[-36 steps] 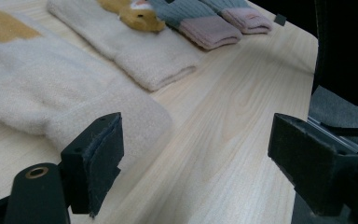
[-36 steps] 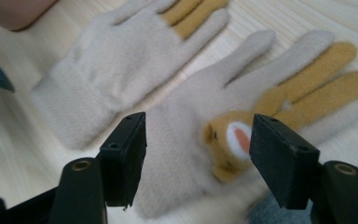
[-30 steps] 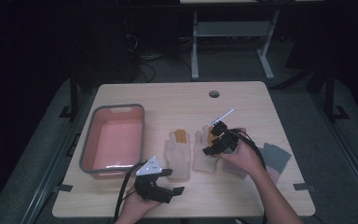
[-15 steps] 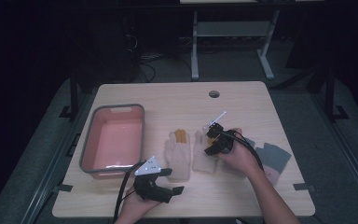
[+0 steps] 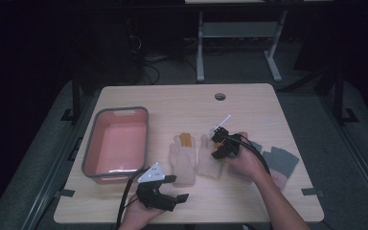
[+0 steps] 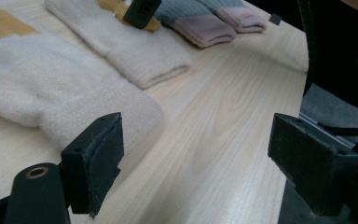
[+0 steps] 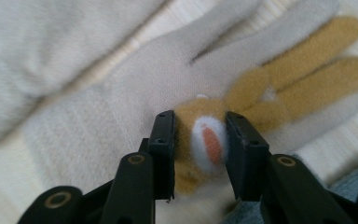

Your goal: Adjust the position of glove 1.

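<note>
Now right tongs [image 7: 199,140] just closing, pinching glove's [image 7: 121,121] mustard patch [image 7: 200,140].

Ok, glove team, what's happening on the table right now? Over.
Right gripper jaws just closing, pinching the tan patch on the cream knitted glove. Left gripper open, idle near the second cream glove. Nothing in the way.

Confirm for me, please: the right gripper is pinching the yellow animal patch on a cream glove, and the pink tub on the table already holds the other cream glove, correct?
Not quite. The right gripper does pinch the yellow patch on a cream glove, its jaws having just been closing, but the pink tub holds nothing. The high view shows the other cream glove lying on the table beside the first.
</note>
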Tool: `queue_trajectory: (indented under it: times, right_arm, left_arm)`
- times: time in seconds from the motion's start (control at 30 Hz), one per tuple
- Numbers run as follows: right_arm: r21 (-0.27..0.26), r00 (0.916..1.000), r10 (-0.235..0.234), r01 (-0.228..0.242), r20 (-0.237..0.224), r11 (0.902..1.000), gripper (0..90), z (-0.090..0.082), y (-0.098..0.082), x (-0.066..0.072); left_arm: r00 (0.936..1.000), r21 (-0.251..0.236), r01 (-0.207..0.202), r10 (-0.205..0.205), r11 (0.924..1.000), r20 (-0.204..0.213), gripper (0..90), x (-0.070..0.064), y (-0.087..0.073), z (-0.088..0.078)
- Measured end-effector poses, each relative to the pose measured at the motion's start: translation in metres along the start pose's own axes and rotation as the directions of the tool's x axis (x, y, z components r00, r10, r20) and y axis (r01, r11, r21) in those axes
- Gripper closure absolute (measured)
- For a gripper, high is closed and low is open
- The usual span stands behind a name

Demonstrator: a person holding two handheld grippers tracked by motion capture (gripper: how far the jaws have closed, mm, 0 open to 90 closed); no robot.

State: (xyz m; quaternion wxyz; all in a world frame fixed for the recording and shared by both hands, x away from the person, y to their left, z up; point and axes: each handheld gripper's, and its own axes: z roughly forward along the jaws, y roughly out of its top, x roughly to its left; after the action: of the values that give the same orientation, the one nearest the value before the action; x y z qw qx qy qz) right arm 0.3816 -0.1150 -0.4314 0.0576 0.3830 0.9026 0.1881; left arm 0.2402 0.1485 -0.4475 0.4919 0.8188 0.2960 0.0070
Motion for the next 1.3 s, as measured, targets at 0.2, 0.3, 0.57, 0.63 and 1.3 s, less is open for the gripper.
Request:
queue_trajectory:
  times: [0.2,0.3,0.57,0.63,1.3]
  right_arm:
    - [-0.006,0.9994,-0.035,0.035,0.002,0.9994,67.5,-0.014,0.005,0.004]
    - [-0.019,0.9985,-0.054,0.054,0.006,0.9983,67.6,-0.023,0.008,0.007]
    - [-0.056,0.9957,-0.091,0.09,-0.015,0.9944,67.7,-0.05,0.014,0.014]
    - [-0.068,0.9945,-0.103,0.101,-0.021,0.9926,67.7,-0.056,0.015,0.017]
    - [-0.104,0.9511,-0.292,0.281,-0.102,0.954,67.4,-0.043,0.059,0.064]
  left_arm:
    - [1.0,-0.005,0.005,-0.005,1.0,-0.006,18.0,-0.001,0.0,-0.002]
    - [0.9999,-0.008,0.0,0.0,1.0,-0.011,18.1,-0.001,-0.001,-0.005]
    - [0.9999,-0.03,0.006,-0.007,0.9995,-0.013,18.0,-0.002,-0.001,-0.01]
    - [0.9998,-0.032,0.015,-0.015,0.9994,-0.014,18.0,-0.003,-0.001,-0.011]
    - [0.9998,-0.038,0.016,-0.017,0.9992,-0.015,18.0,-0.003,0.0,-0.017]
